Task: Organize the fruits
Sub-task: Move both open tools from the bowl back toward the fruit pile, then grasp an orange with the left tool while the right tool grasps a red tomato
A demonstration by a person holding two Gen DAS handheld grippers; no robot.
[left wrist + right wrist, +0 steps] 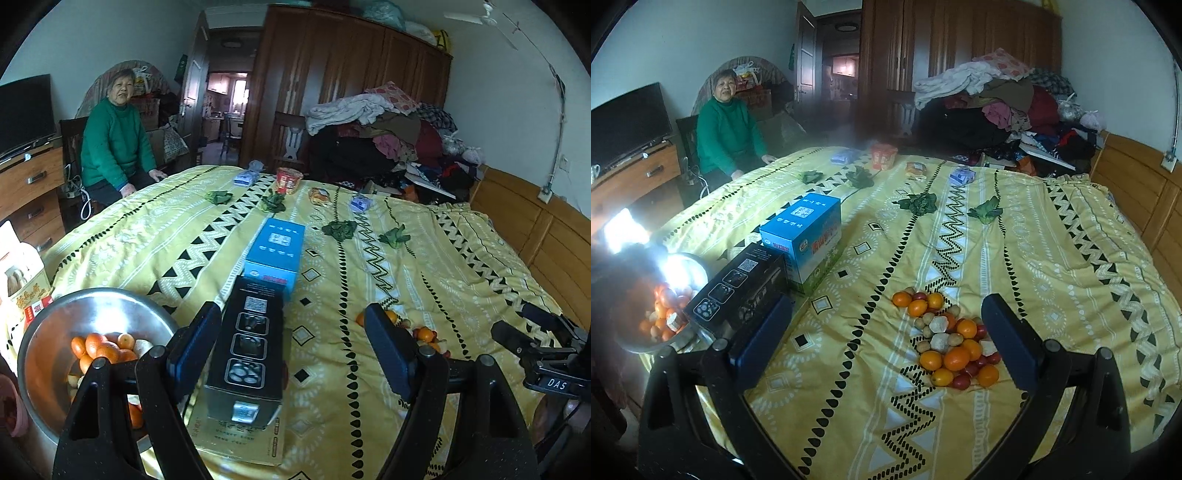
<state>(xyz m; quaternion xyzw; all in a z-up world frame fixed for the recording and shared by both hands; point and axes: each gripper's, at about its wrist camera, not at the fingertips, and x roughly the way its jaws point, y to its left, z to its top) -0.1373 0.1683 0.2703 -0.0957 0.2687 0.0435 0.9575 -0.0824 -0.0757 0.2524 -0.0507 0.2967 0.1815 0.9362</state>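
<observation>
Bedroom, yellow patterned bedspread as our work surface, soft and lumpy. We see the loose fruit pile near right on the cover: small oranges, red cherry tomatoes, some pale brownish round bits we can't identify. Metal bowl sits near left at the bed edge, already holding oranges.

Handling, our guess: fruits are light, round and smooth-skinned, so they roll and can slip out. Tomatoes are soft, so squeeze gently. Oranges are firmer. We'd pinch one piece across its middle, starting from the pile's outer edge so neighbours don't scatter. The soft quilt gives under pressure, so pressing down may sink the fruit.

Left gripper spread wide, holding nothing, hovering over the black box. Right gripper also wide open and empty, above the cover with the pile just beside its right finger.

In the way: black box and blue box lie between pile and bowl, so any carry must go over or around them. Farther off are leafy greens, snack packets and a clothes heap. A woman in green sits far left, well apart.
</observation>
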